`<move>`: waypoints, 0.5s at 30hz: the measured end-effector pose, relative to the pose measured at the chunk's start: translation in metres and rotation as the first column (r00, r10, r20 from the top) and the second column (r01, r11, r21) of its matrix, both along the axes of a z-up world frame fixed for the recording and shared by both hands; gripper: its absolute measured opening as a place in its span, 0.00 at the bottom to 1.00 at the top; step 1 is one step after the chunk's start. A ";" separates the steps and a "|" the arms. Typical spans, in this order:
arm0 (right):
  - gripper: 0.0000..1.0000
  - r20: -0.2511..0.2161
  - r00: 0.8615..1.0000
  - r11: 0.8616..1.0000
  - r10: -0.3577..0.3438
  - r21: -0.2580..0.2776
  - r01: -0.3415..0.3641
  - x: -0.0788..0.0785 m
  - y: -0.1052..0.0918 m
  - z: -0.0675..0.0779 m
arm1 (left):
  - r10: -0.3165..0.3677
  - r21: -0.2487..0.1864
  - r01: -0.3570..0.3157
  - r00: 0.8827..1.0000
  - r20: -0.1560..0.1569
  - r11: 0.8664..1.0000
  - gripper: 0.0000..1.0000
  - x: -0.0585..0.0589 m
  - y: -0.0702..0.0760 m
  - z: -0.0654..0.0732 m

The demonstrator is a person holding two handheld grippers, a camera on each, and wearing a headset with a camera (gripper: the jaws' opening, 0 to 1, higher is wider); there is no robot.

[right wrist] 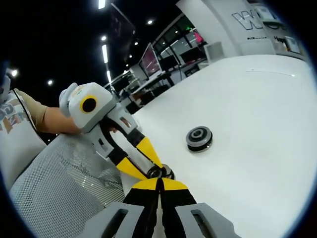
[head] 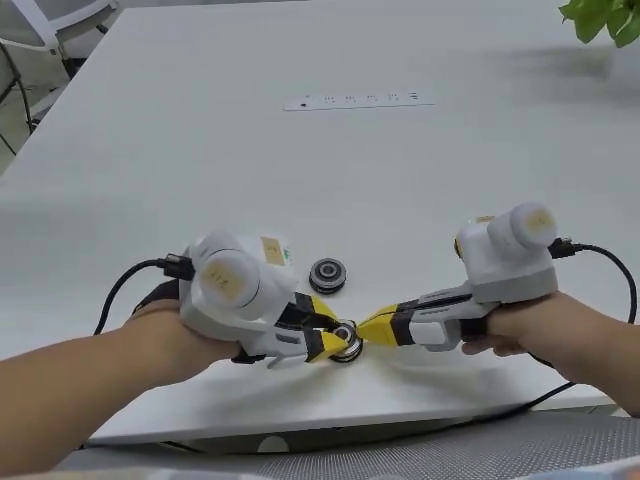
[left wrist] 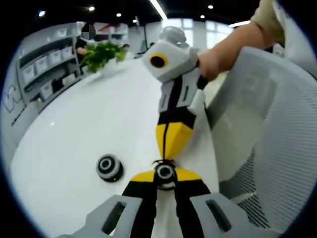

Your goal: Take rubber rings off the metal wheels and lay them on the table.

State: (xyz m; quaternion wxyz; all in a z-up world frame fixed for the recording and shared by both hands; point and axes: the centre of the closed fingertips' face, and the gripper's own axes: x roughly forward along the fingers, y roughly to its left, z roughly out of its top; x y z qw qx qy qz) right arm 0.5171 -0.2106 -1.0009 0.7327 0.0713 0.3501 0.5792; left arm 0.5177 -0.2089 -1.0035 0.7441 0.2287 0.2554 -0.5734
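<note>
Near the table's front edge my left gripper [head: 333, 342] [left wrist: 165, 179] is shut on a small metal wheel [head: 346, 342] [left wrist: 165, 173] [right wrist: 164, 172] with a black rubber ring on it. From the opposite side my right gripper [head: 364, 327] [right wrist: 159, 181] [left wrist: 166, 157] meets that wheel, its yellow jaws pressed together on the ring's edge. A second wheel with its black ring [head: 328, 273] [left wrist: 109, 167] [right wrist: 199, 138] lies flat on the white table [head: 400, 180], just beyond the grippers.
A thin white strip [head: 358, 100] lies far back on the table. A green plant [head: 603, 18] [left wrist: 101, 54] stands at the far right corner. A white mesh chair [left wrist: 267, 129] [right wrist: 54, 183] is close behind the front edge.
</note>
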 end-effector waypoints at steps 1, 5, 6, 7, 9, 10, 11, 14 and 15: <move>0.00 0.002 1.000 1.000 0.002 0.000 -0.002 0.000 0.000 0.000 | 0.000 0.000 0.000 1.000 -0.001 1.000 0.12 0.000 0.000 0.000; 0.00 0.006 1.000 1.000 0.009 -0.002 -0.009 -0.001 0.000 0.000 | -0.001 0.000 0.001 1.000 -0.001 1.000 0.12 0.000 0.000 0.000; 0.00 0.007 1.000 1.000 0.010 -0.002 -0.010 -0.001 0.000 0.000 | -0.001 0.000 0.001 1.000 -0.002 1.000 0.12 0.000 0.000 0.000; 0.00 0.008 1.000 1.000 0.011 -0.002 -0.011 -0.001 0.000 0.000 | -0.001 0.000 0.001 1.000 -0.002 1.000 0.12 0.000 0.000 0.000; 0.00 0.007 1.000 1.000 0.013 -0.001 -0.013 -0.001 0.000 0.000 | -0.002 0.001 0.002 1.000 -0.001 1.000 0.12 0.000 0.000 0.000; 0.00 0.009 1.000 1.000 0.016 -0.002 -0.016 -0.001 0.001 0.000 | -0.002 0.001 0.002 1.000 -0.002 1.000 0.12 0.000 0.000 0.000; 0.00 0.009 1.000 1.000 0.018 -0.002 -0.018 -0.001 0.001 0.000 | -0.002 0.001 0.002 1.000 -0.001 1.000 0.12 0.000 0.000 0.000; 0.00 0.010 1.000 1.000 0.023 0.000 -0.023 -0.001 0.001 0.000 | -0.002 0.002 0.002 1.000 -0.002 1.000 0.12 0.000 0.000 0.000; 0.00 0.007 1.000 1.000 0.023 0.001 -0.023 -0.002 0.002 0.000 | -0.002 0.001 0.002 1.000 -0.002 1.000 0.12 0.000 0.000 0.000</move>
